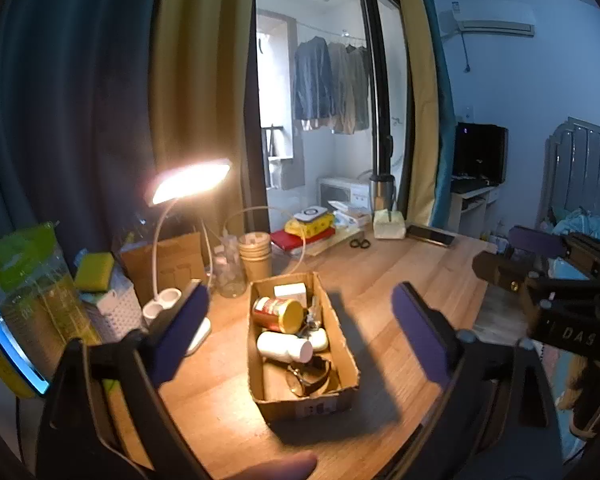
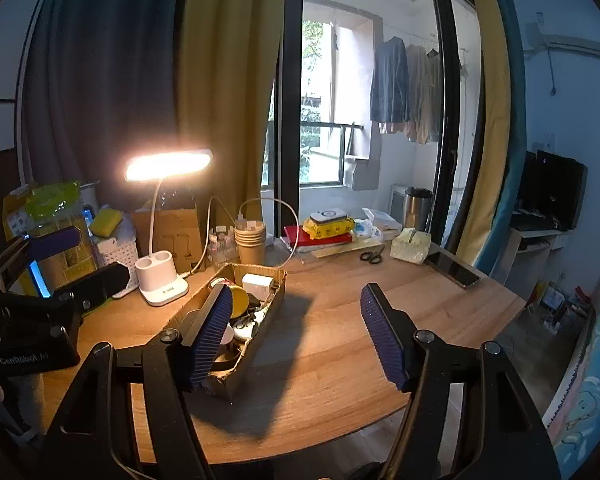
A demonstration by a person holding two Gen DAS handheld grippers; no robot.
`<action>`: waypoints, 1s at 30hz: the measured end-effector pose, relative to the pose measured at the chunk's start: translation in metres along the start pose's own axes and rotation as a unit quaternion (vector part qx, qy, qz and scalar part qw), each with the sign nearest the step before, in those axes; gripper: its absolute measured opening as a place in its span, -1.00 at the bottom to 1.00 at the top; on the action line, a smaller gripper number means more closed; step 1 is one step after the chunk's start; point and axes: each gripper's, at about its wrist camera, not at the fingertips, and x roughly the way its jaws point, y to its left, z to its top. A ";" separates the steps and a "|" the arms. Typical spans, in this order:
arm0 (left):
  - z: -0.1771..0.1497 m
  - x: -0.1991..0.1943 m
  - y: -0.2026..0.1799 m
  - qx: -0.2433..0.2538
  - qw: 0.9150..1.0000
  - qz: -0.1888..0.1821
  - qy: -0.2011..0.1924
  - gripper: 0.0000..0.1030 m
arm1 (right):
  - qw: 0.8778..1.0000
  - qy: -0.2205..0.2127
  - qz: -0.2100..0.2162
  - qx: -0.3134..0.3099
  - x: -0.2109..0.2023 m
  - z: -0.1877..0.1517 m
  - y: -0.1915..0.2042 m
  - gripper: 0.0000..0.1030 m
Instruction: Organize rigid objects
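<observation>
An open cardboard box (image 1: 350, 360) sits mid-desk on the wooden desk (image 1: 400, 264). Inside lie a red can with a yellow lid (image 1: 278, 314), a white bottle (image 1: 284, 347), a small white box (image 1: 290, 291) and dark sunglasses (image 1: 308, 376). My left gripper (image 1: 300, 287) hovers above and in front of the box, open, with nothing between its purple pads. My right gripper (image 2: 296, 288) is also open and empty, with the box (image 2: 274, 312) under its left finger. Each gripper shows at the edge of the other's view: the right (image 1: 494, 250), the left (image 2: 102, 254).
A lit desk lamp (image 2: 162, 280) stands left of the box. Behind it are stacked paper cups (image 2: 251, 244), small bottles, a white basket (image 2: 118, 252) and a brown bag. Books, scissors (image 2: 372, 257), a tissue pack (image 2: 410, 245) and a phone (image 2: 454, 270) line the far edge.
</observation>
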 end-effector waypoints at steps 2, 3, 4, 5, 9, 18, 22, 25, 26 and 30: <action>0.001 -0.003 0.001 -0.003 1.000 0.001 -0.007 0.99 | 1.000 -0.007 0.006 0.001 -0.002 0.000 0.000 0.63; 0.002 -0.004 0.001 -0.004 1.000 0.002 -0.008 0.99 | 1.000 -0.009 0.007 0.002 -0.004 0.000 0.001 0.63; 0.003 -0.005 0.001 -0.006 1.000 0.003 -0.009 0.99 | 1.000 -0.011 0.007 0.001 -0.005 0.000 0.001 0.63; 0.003 -0.005 0.001 -0.008 1.000 0.004 -0.009 0.99 | 1.000 -0.011 0.007 0.001 -0.005 0.000 0.002 0.63; 0.003 -0.005 0.000 -0.008 1.000 0.005 -0.007 0.99 | 1.000 -0.010 0.003 0.003 -0.004 -0.001 0.001 0.63; 0.003 -0.005 -0.002 -0.011 1.000 -0.003 -0.003 0.99 | 1.000 0.000 0.002 0.014 0.003 -0.005 -0.004 0.63; 0.003 -0.005 -0.002 -0.012 1.000 -0.008 -0.001 0.99 | 1.000 0.000 0.002 0.015 0.002 -0.005 -0.005 0.63; 0.003 -0.006 -0.002 -0.011 1.000 -0.008 -0.002 0.99 | 1.000 0.001 0.002 0.015 0.002 -0.005 -0.005 0.63; 0.003 -0.006 -0.003 -0.011 1.000 -0.008 -0.002 0.99 | 1.000 0.001 0.003 0.015 0.002 -0.005 -0.005 0.63; 0.003 -0.007 -0.001 -0.011 1.000 -0.006 -0.002 0.99 | 1.000 0.002 0.003 0.016 0.002 -0.005 -0.006 0.63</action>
